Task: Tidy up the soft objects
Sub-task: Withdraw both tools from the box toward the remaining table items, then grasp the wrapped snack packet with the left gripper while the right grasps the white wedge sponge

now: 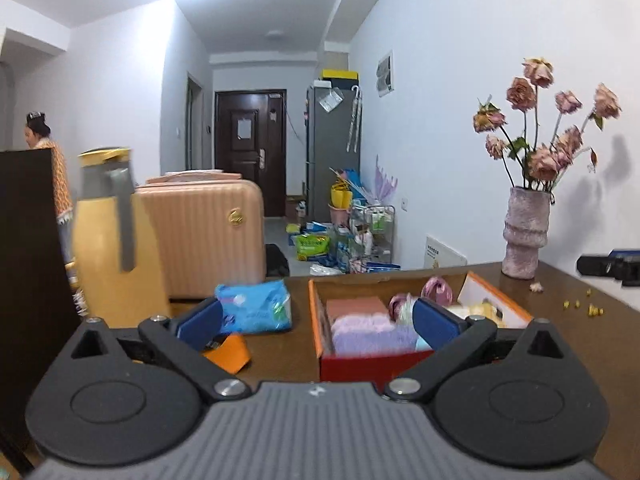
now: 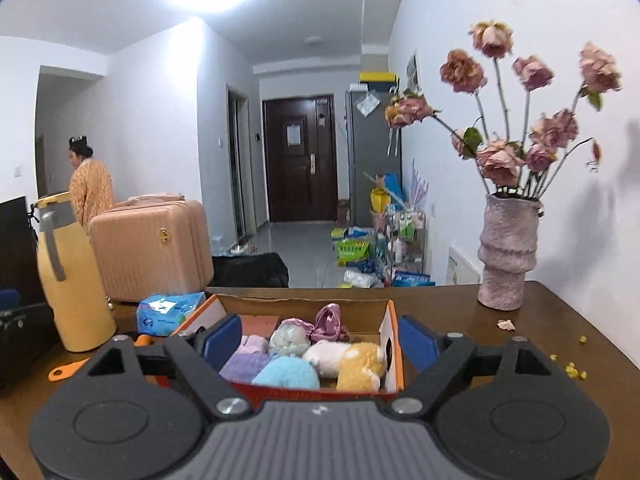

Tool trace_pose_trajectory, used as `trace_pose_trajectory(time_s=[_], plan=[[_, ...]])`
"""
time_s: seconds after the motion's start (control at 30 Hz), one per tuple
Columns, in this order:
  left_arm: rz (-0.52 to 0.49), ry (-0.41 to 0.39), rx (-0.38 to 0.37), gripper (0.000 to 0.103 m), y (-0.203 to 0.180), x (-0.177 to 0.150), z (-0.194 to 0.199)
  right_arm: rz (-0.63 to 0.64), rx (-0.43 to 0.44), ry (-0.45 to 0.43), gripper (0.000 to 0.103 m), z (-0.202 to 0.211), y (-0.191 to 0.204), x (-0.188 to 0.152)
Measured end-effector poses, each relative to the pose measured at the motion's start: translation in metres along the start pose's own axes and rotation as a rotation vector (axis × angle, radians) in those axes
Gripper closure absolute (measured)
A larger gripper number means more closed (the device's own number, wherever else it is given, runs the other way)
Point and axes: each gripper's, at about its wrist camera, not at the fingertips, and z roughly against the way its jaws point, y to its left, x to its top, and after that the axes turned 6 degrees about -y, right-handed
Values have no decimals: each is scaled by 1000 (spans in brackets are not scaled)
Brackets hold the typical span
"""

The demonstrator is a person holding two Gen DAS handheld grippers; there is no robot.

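Observation:
An orange and red cardboard box [image 2: 394, 344] stands on the brown table [image 2: 460, 320], holding soft things: a lilac towel [image 2: 244, 364], a light blue plush [image 2: 286, 372], a white and yellow plush [image 2: 348, 360], a pale green ball [image 2: 290, 338] and a pink satin scrunchie [image 2: 330, 320]. My right gripper [image 2: 320, 340] hovers just in front of the box, open and empty. The left wrist view shows the same box [image 1: 360, 368] with the lilac towel [image 1: 368, 332]. My left gripper [image 1: 316, 320] is open wide before it, with nothing between its fingers.
A blue tissue pack [image 1: 256, 306] lies left of the box, near an orange piece [image 1: 230, 350] and a tall yellow jug [image 1: 112, 240]. A pink vase [image 2: 506, 256] of dried roses stands at the back right. A pink suitcase [image 2: 152, 248] and a person [image 2: 90, 188] are beyond the table.

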Motion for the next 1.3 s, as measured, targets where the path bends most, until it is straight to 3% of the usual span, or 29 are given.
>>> trace_pose_trajectory(time_s=[0.23,0.47,0.6,0.73,0.97,1.3], plan=[[37,19,-49,0,-6,-71,99,97,-27,-75,15,106,39,-76],[66,9,28,0,-11,-118,179,-38,6,11,15,182,65,-147],[34,-2,18,0,-15,-128,198,27,27,29,15,201,78,-167],[-28,-10,29,0,-21,-132,199,42,30,12,15,208,82,-168],[-8,36,25,0,-19,-134,180,20,28,32,15,185,77,-161],[17,155,-12,0,-18,-127,103,-4,40,102,17,116,60,-147]])
